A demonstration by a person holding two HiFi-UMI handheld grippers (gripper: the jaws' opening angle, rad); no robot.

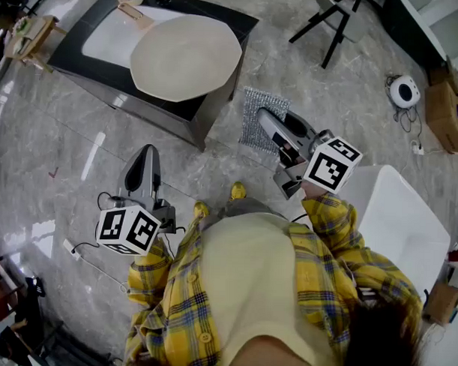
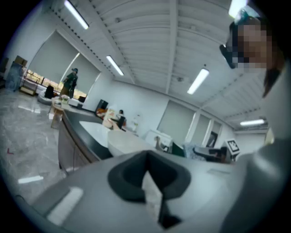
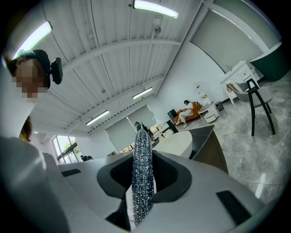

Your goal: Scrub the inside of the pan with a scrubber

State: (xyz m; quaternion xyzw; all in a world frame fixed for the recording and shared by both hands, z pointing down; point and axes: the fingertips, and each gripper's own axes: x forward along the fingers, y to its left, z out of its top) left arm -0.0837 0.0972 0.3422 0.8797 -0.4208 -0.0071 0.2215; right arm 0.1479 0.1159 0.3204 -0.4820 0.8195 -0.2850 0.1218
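**Scrubber clamped, pan on the counter**

The dark counter (image 1: pixel 75 47) fills 11 o'clock of the head view, and the pale pan (image 1: pixel 185 57) sits on it. At 8 o'clock, the left gripper (image 1: pixel 146 157) has its jaws together and empty. At 2 o'clock, the right gripper (image 1: pixel 270 126) has its jaws clamped on the silvery scrubber (image 1: pixel 251 104), clear of the pan.

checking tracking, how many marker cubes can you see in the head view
2. One marker cube rides on the left gripper at lower left. The other marker cube rides on the right gripper, right of centre. None looks hidden.
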